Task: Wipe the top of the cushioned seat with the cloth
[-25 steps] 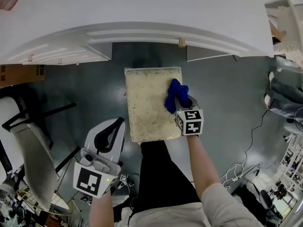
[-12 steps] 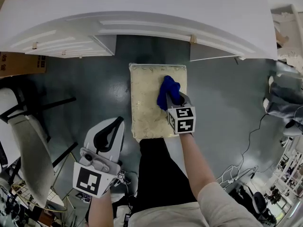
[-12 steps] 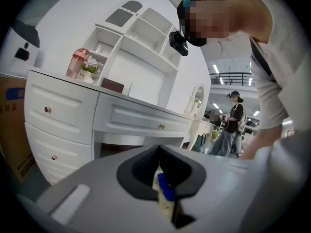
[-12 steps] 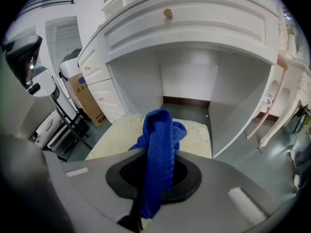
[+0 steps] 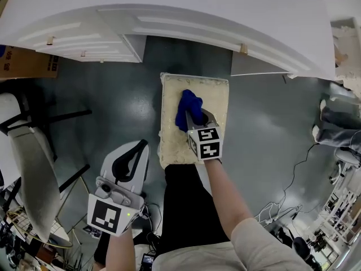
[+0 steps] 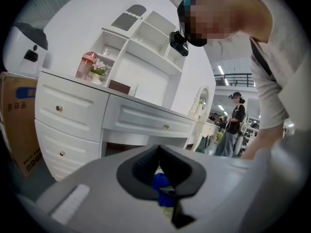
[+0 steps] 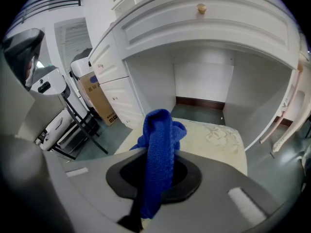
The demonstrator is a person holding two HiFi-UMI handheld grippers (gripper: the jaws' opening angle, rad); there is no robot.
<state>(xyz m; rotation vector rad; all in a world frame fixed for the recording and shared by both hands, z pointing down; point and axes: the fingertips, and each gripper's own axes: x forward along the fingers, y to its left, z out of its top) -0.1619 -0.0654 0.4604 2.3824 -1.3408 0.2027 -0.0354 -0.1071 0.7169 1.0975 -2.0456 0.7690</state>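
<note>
The cushioned seat [image 5: 211, 103] is a cream rectangular pad on the grey floor, in front of the white dressing table. A blue cloth [image 5: 188, 109] lies bunched on its top, near the middle. My right gripper [image 5: 196, 121] is shut on that cloth and presses it down on the cushion. The right gripper view shows the cloth [image 7: 159, 140] standing up out of the shut right gripper [image 7: 156, 165], with the seat [image 7: 218, 135] beyond. My left gripper [image 5: 137, 149] hangs over the floor to the left of the seat, jaws together and empty. The left gripper [image 6: 158, 150] faces the table's drawers.
The white dressing table [image 5: 169, 16] arcs over the far side, with a drawer unit [image 5: 84, 44] at the left. A cardboard box [image 5: 22, 64] and a folding chair [image 5: 34, 174] stand on the left. Cables [image 5: 282, 208] lie on the floor at the right. My dark trouser leg [image 5: 186, 208] meets the seat's near edge.
My right gripper has slid the blue cloth leftward across the cushion, from its right edge to the middle. The left gripper keeps about the same place in the view.
</note>
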